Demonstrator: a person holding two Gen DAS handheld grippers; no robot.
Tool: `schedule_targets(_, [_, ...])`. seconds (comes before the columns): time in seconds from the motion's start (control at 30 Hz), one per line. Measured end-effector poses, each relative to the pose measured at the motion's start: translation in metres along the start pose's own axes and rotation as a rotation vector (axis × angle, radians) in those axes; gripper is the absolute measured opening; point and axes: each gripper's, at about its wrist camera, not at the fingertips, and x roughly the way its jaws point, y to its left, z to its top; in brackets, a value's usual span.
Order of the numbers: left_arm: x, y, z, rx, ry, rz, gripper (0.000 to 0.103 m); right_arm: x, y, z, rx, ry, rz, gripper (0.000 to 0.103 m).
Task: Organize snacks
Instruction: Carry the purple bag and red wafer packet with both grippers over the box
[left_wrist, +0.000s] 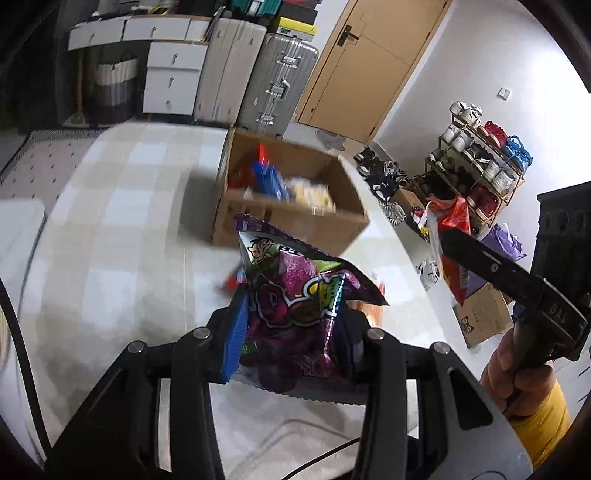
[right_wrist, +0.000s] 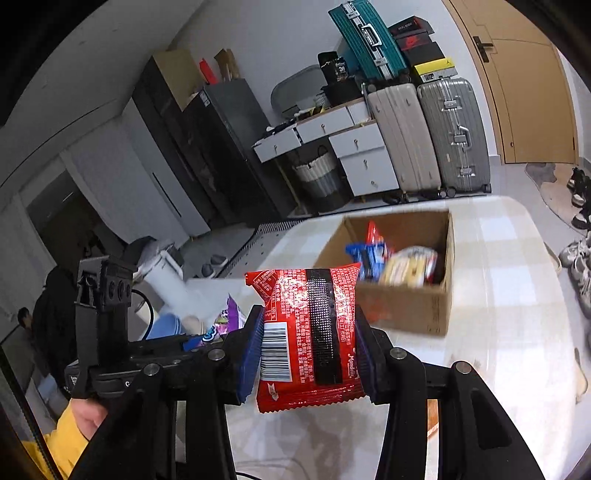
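Left wrist view: left gripper (left_wrist: 291, 332), black with blue ribbed pads, clamped on a glossy purple snack packet (left_wrist: 299, 295) with cartoon print, held clear above the table. Table covered in a pale cream-and-white checked cloth (left_wrist: 122, 229). Open brown cardboard box (left_wrist: 291, 221) standing on the cloth beyond the packet, blurred, containing a blue wrapper (left_wrist: 269, 179), a red item and a pale yellowish pack (left_wrist: 314, 194). Right gripper (left_wrist: 443, 240) entering at the right edge, gripped by a hand (left_wrist: 517, 369) with a yellow sleeve, a red packet (left_wrist: 456, 236) between its fingers. Background: silver ribbed suitcase (left_wrist: 280, 85), white drawer unit (left_wrist: 173, 74), tan wooden door (left_wrist: 369, 62), wooden shoe rack (left_wrist: 476, 158). Right wrist view: right gripper (right_wrist: 310, 354) closed on the flat red foil snack packet (right_wrist: 310, 332), back side showing, with barcode and black strip, held above the cloth. Same cardboard box (right_wrist: 406, 310) just beyond it, upright, its contents blurred. Left gripper's body (right_wrist: 107, 332) at lower left, the purple packet's edge (right_wrist: 232, 317) visible beside it. Teal suitcase (right_wrist: 365, 40) stacked behind.
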Motion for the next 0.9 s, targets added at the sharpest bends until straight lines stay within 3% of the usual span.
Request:
schedule_targets(0.23, [0.026, -0.015, 0.078, 0.088, -0.002, 0.036, 0.038, 0.028, -0.023, 0.056, 0.018, 0.002, -0.045, 0.045])
schedule_targets(0.43, [0.078, -0.029, 0.137, 0.15, 0.024, 0.041, 0.038, 0.065, -0.059, 0.087, 0.073, 0.028, -0.083, 0.045])
schedule_targets(0.53, [0.113, -0.034, 0.157, 0.185, 0.059, 0.074, 0.038, 0.085, -0.074, 0.095, 0.074, 0.049, -0.114, 0.045])
schedule_targets(0.7, [0.169, -0.02, 0.18, 0.152, 0.133, 0.036, 0.038, 0.12, -0.095, 0.097, 0.051, 0.101, -0.151, 0.045])
schedule_targets(0.9, [0.212, 0.003, 0.191, 0.118, 0.176, 0.012, 0.038, 0.154, -0.117, 0.098, 0.056, 0.157, -0.133, 0.045])
